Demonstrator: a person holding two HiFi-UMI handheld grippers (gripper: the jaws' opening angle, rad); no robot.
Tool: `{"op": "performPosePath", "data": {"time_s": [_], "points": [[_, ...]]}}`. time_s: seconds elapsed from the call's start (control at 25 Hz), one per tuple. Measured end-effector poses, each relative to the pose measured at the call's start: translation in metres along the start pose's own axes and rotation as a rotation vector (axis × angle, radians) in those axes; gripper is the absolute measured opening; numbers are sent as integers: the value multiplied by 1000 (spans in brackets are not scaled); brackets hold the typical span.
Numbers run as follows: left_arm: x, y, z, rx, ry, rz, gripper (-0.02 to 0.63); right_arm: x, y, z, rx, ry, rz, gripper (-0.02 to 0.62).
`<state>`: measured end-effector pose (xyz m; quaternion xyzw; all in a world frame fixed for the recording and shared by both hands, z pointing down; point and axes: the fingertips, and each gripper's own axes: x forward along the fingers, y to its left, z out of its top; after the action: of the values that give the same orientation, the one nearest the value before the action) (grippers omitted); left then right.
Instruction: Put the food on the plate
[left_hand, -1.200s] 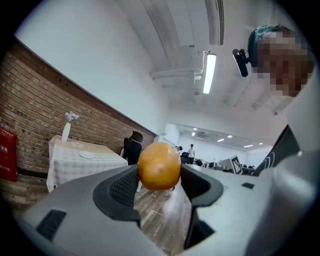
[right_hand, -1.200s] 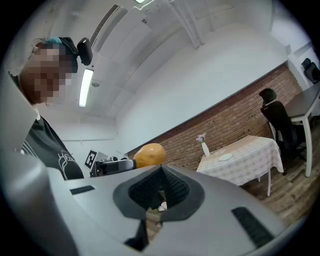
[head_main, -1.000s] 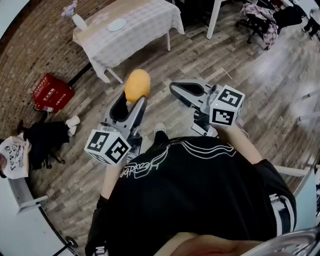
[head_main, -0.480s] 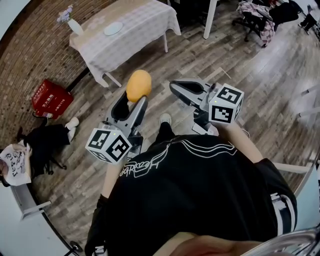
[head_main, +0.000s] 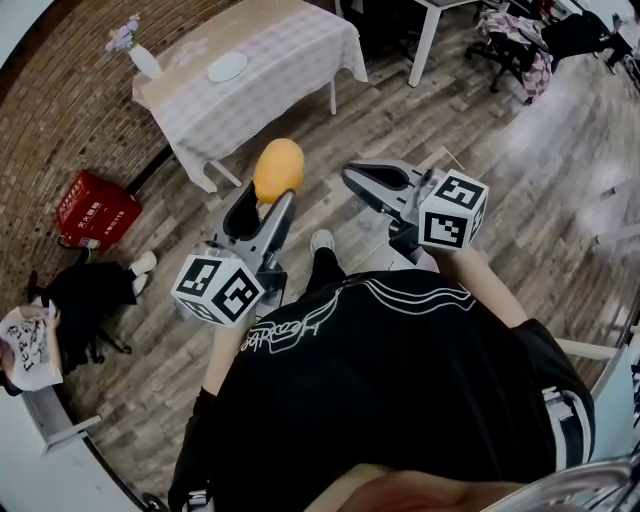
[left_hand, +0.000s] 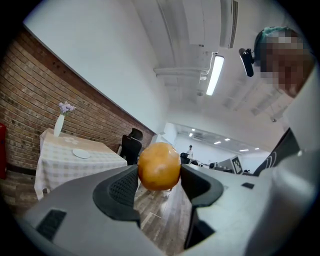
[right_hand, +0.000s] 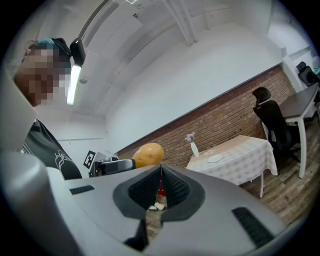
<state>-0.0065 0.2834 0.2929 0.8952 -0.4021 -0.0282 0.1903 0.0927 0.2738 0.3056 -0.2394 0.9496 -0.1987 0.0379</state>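
While the left tool (head_main: 262, 203) pinches the round orange food (head_main: 278, 170) between its jaw tips over the wooden floor (head_main: 520, 170), the right tool (head_main: 352, 180) beside it has its jaws pressed together on nothing, and the white plate (head_main: 227, 67) sits well apart on the checked tabletop (head_main: 290, 50).

I see a black short-sleeved T-shirt (head_main: 400, 390) with white line print; my grey left gripper (head_main: 262, 203) and right gripper (head_main: 352, 180) carry black-and-white marker cubes (head_main: 217, 290).
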Motion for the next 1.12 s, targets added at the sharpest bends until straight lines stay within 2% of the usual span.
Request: {"op": "performPosePath", "data": {"time_s": [0.2, 0.72, 0.88, 1.12], "points": [[34, 60, 22, -22, 15, -1, 264, 53, -48, 17, 15, 18, -14, -3], [152, 248, 115, -29, 42, -13, 264, 221, -198, 93, 49, 34, -58, -3], [170, 275, 115, -20, 31, -13, 264, 234, -220, 90, 42, 25, -73, -3], [179, 291, 107, -13, 26, -2, 264, 236, -234, 74, 49, 32, -81, -3]]}}
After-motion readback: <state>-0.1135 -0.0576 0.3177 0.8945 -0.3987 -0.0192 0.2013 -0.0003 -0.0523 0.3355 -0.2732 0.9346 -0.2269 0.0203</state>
